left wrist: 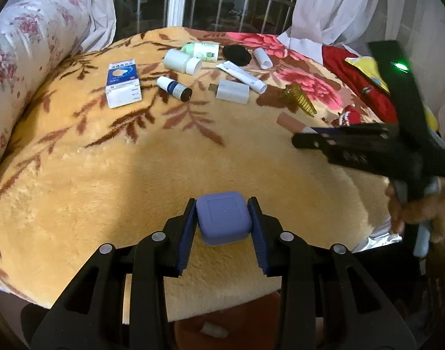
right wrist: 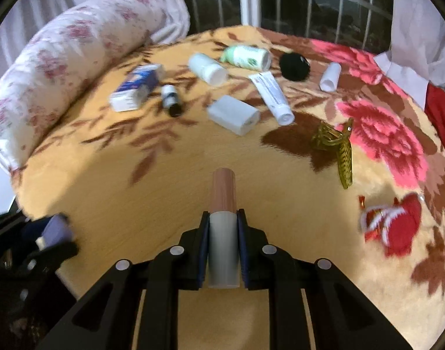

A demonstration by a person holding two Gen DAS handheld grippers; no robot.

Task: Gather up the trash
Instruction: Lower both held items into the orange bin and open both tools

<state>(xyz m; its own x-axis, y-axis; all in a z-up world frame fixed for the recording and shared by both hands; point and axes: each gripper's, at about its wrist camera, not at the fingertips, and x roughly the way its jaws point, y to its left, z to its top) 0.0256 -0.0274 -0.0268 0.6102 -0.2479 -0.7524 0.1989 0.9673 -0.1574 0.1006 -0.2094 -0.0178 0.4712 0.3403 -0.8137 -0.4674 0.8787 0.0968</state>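
My left gripper (left wrist: pixel 223 221) is shut on a small lilac square case (left wrist: pixel 222 218), held above the yellow plush blanket (left wrist: pixel 120 175). My right gripper (right wrist: pixel 222 227) is shut on a tube with a grey cap and a tan body (right wrist: pixel 223 233); the tan end sticks out past the fingertips. In the left wrist view the right gripper (left wrist: pixel 298 140) reaches in from the right with the tan tube (left wrist: pixel 292 123) in it. The left gripper with the lilac case (right wrist: pixel 56 229) shows blurred at the lower left of the right wrist view.
Farther back on the blanket lie a blue-white box (left wrist: pixel 121 83), a small dropper bottle (left wrist: pixel 174 87), white bottles (left wrist: pixel 181 61), a white tube (left wrist: pixel 242 76), a grey block (left wrist: pixel 232 91), a black lump (left wrist: pixel 235 54) and an amber hair claw (right wrist: pixel 339 145). A red wrapper (right wrist: pixel 394 224) lies right. A floral bolster (left wrist: pixel 24 58) lines the left edge.
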